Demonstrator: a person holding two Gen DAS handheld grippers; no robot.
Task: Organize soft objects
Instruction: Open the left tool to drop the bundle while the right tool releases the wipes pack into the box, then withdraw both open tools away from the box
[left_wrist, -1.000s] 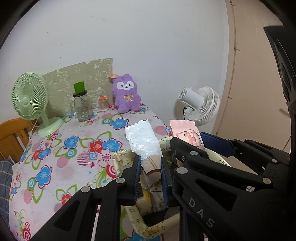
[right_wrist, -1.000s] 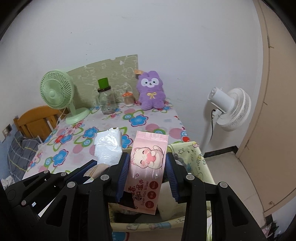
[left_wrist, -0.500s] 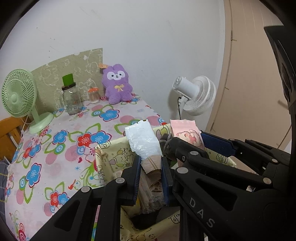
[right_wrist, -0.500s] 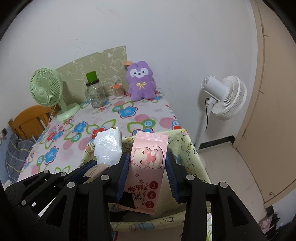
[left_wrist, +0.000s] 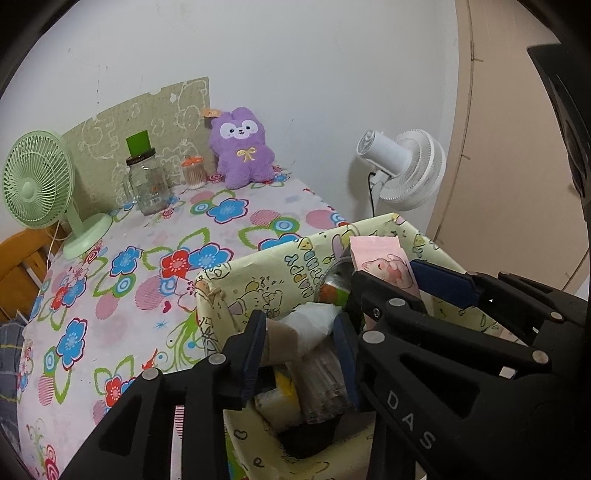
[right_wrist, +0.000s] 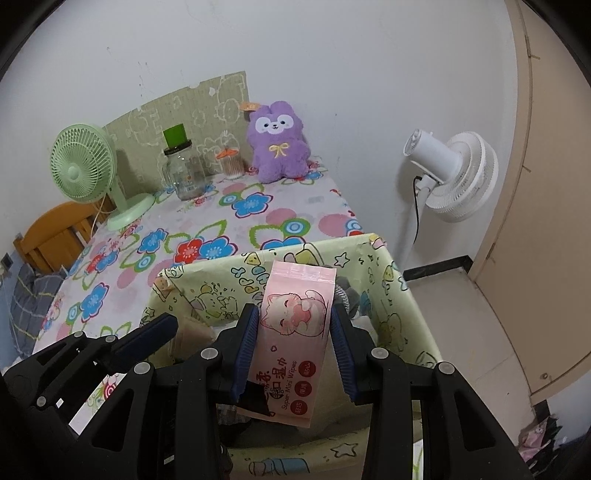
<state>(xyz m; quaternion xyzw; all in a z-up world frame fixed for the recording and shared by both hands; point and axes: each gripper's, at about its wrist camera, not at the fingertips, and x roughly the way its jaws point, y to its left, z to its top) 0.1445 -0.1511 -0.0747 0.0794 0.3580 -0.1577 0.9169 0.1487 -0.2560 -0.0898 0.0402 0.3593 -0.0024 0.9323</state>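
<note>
A yellow-green fabric basket (left_wrist: 295, 258) (right_wrist: 207, 291) with cartoon prints stands at the near end of the flowered table. My left gripper (left_wrist: 299, 347) hangs over its inside, jaws opening. A brown-and-white tissue pack (left_wrist: 299, 328) lies tipped and loose between the pads, on other packs in the basket. My right gripper (right_wrist: 293, 328) is shut on a pink wipes pack (right_wrist: 295, 314) with a cat drawing, held upright over the basket's right half. The left wrist view shows that pink pack (left_wrist: 384, 258) just right of my left gripper.
On the flowered tablecloth (left_wrist: 147, 258) by the back wall stand a purple plush (left_wrist: 240, 147), a glass jar (left_wrist: 147, 181), a small swab jar (left_wrist: 194, 171) and a green fan (left_wrist: 37, 184). A white floor fan (left_wrist: 402, 166) is right of the table, a wooden chair (left_wrist: 18, 266) left.
Both grippers have sunk toward the basket. The left jaws have spread, and the tissue pack, held upright before, has tipped over between them. The right grip on the pink pack is unchanged.
</note>
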